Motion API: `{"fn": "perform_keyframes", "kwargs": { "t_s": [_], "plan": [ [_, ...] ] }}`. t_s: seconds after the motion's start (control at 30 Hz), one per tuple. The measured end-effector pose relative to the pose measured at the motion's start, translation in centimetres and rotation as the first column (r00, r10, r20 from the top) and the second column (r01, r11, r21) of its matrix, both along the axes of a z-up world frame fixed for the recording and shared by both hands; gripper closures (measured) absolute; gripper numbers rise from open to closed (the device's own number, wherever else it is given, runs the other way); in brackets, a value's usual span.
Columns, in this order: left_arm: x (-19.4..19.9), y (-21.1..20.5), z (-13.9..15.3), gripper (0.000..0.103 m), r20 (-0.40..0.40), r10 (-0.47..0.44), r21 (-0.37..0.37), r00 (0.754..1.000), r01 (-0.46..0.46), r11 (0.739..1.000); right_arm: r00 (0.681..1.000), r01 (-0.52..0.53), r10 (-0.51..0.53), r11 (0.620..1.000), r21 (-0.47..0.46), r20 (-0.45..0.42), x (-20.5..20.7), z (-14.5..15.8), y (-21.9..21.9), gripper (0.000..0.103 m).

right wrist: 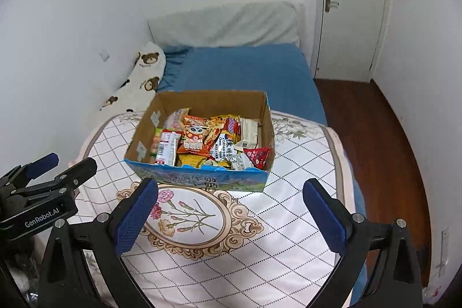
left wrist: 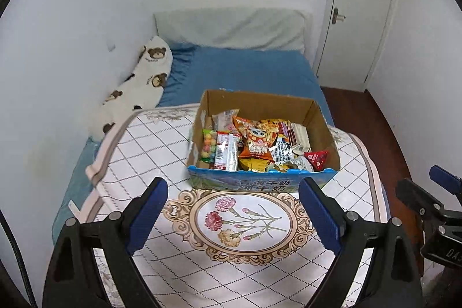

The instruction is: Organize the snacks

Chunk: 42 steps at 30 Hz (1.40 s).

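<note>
An open cardboard box (left wrist: 260, 103) (right wrist: 213, 100) with a blue printed front stands on a quilted flowered mat. Several snack packets fill it: an orange packet (left wrist: 255, 142) (right wrist: 195, 140) in the middle, a red triangular packet (left wrist: 317, 158) (right wrist: 260, 155) at the near right corner, and a bag of coloured candy balls (left wrist: 208, 146) at the left. My left gripper (left wrist: 233, 182) hovers above the mat in front of the box, open and empty. My right gripper (right wrist: 230, 183) hovers likewise, open with nothing between its blue pads (right wrist: 135, 215). The two grippers are side by side.
The white checked mat (left wrist: 239, 218) with a flower medallion covers the near end of a bed with a blue sheet (left wrist: 245, 68). A bear-print pillow (left wrist: 144, 82) leans on the left wall. A white door (left wrist: 361, 19) and wooden floor (right wrist: 375, 149) lie to the right.
</note>
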<state>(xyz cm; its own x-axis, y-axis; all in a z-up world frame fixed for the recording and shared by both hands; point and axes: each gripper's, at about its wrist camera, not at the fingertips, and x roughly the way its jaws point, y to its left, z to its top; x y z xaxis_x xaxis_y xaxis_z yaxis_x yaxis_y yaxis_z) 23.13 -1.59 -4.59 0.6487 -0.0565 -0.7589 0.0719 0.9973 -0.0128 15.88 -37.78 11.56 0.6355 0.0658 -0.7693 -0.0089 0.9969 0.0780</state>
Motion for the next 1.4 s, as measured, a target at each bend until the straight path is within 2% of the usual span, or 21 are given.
{"fn": "perform_keyframes", "kwargs": {
  "t_s": [0.3,0.6,0.7,1.0,1.4],
  "plan": [
    [-4.1,0.8,2.5,0.01,0.048,0.002,0.001,0.999,-0.002,1.0,0.995,-0.018,0.021,0.999,-0.034,0.098,-4.6,4.1,1.4,0.0],
    [-5.4,1.2,3.4,0.01,0.095,0.015,0.008,0.995,-0.015,1.0,0.995,-0.019,0.023,0.999,-0.041,0.097,-5.1,4.0,1.8,0.0],
    [-5.0,1.2,3.1,0.0,0.097,0.011,0.005,0.995,-0.011,1.0,0.995,-0.019,0.023,0.999,-0.043,0.095,-5.0,3.8,2.0,0.0],
    [-2.9,0.8,1.7,0.0,0.082,0.015,0.003,0.997,-0.015,1.0,0.996,-0.005,0.011,0.998,-0.066,0.092,-3.5,2.5,2.0,0.0],
    [1.6,-0.3,-1.4,0.0,0.041,0.03,0.047,0.999,-0.032,0.998,0.995,0.055,-0.05,0.996,-0.065,0.081,1.9,-0.4,0.6,0.0]
  ]
}}
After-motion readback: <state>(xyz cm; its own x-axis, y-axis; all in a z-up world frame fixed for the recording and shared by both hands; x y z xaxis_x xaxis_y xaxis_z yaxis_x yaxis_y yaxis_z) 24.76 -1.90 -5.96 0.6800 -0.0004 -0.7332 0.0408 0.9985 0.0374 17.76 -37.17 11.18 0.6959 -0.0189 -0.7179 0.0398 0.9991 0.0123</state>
